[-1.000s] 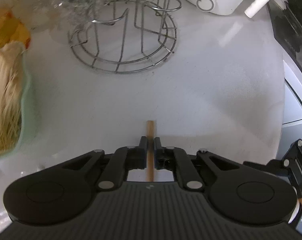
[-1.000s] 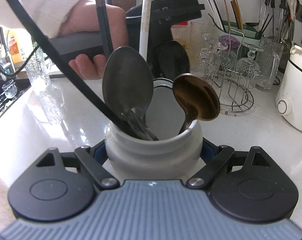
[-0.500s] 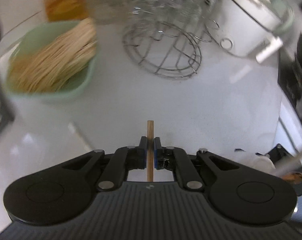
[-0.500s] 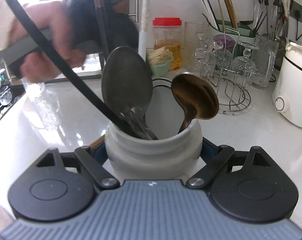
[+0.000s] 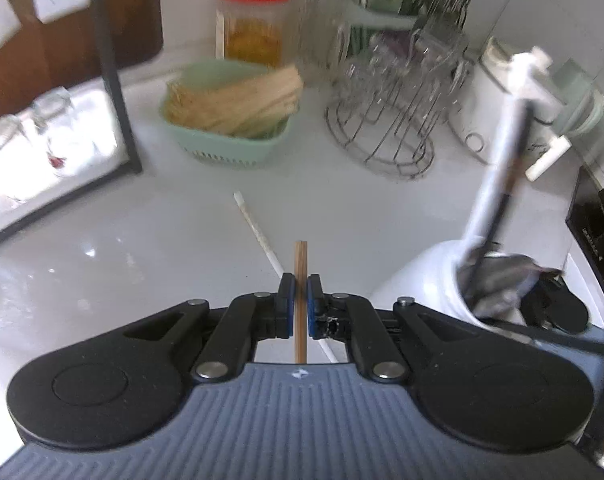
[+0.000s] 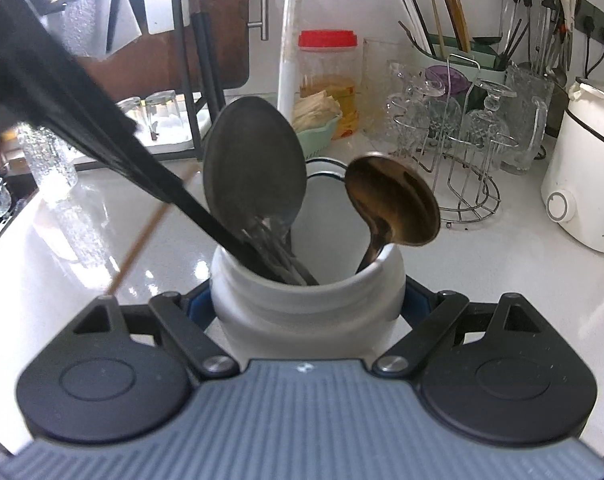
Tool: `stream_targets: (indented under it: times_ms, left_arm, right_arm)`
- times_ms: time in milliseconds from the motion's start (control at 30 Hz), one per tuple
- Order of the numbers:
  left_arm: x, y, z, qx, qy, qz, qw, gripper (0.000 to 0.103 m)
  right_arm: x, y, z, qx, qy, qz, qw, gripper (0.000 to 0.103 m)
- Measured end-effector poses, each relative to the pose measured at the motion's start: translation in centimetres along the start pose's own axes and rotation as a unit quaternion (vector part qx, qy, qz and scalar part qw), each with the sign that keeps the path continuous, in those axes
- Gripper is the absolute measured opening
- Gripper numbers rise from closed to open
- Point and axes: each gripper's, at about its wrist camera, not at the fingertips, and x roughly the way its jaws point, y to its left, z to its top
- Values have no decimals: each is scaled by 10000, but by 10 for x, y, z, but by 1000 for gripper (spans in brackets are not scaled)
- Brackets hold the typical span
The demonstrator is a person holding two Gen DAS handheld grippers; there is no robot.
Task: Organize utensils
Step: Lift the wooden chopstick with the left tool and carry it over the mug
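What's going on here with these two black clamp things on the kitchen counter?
A person is sorting utensils with two handheld grippers. The right gripper is clamped around a white jar that already holds spoons and black-handled utensils. The left gripper pinches a wooden chopstick above the counter, beside the jar. A white chopstick lies loose on the counter.

light: bright daylight, strongest from upper left | glare: white patches on counter, blown out by glasses at left | shadows: soft, faint | blur: motion smear on rack and jar in left view, black handle smeared in right view | distortion: fisheye bending at edges
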Motion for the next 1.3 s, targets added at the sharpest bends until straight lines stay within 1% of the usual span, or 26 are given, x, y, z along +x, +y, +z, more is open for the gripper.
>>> stream_targets:
  times_ms: [67,133,300,433,567,733,1000,1300]
  left_arm:
    - [-17,-5,-8,67,-190,97,9998,7]
    - [-32,-10,-15,58,-327,110,9994,7]
    - [-61,-17,-30,-203,-633,161,9977,7]
    - [-80,-21,-39,-435,-845,174,9953,7]
    - [-94,-22,-47,-606,-998,101,9931,7]
    - [-108,-27,-53,-653,-1161,88,9910,7]
    - [-131,-36,-51,-645,-1415,-29,9878,7]
    - [-157,-47,-35,-469,-1676,-77,9847,6]
  right_arm:
    - [2,2,2,-13,42,-10,10000,91]
    - [3,4,4,-20,91,-3,10000,91]
    - [7,6,8,-50,167,33,9998,91]
    - [8,6,9,-52,196,34,9998,91]
    - [9,5,9,-60,220,27,9997,91]
    - [9,5,9,-69,235,37,9997,91]
    - [8,6,8,-99,186,58,9998,91]
    - [7,6,6,-113,113,80,9998,91]
